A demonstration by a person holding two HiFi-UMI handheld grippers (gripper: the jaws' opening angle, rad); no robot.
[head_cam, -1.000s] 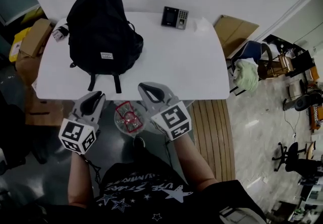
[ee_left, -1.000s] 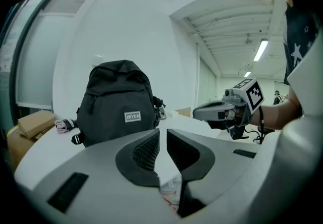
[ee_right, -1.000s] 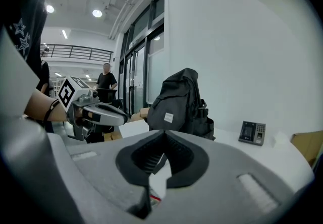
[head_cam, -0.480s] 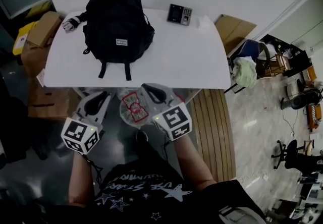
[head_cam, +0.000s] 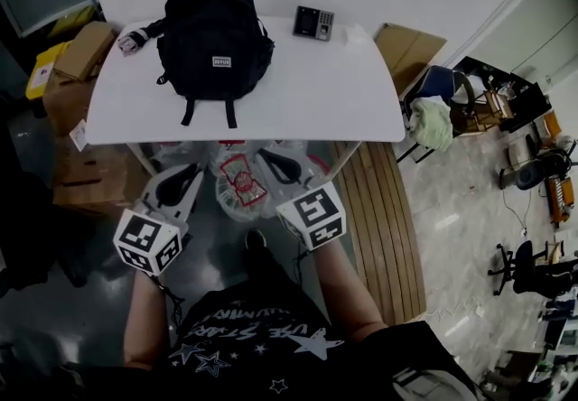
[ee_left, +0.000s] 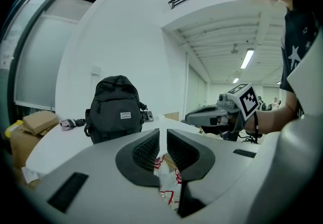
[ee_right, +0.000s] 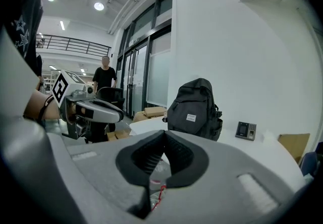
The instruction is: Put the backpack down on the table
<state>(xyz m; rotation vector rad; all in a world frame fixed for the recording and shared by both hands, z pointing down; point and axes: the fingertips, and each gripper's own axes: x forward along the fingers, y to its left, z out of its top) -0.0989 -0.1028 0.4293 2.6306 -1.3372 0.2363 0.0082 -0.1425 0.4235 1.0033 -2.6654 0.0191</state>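
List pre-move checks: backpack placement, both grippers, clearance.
1. The backpack rests on the table: ok, upright on the far left part.
2. The left gripper is empty: ok, jaws shut with nothing between them.
3. The right gripper is empty: ok, jaws together.
4. Both grippers are clear of the backpack: ok, they are short of the table's near edge.
5. The straps lie on the tabletop, not over the edge: ok.
6. The backpack will stay upright unaided: cannot tell.
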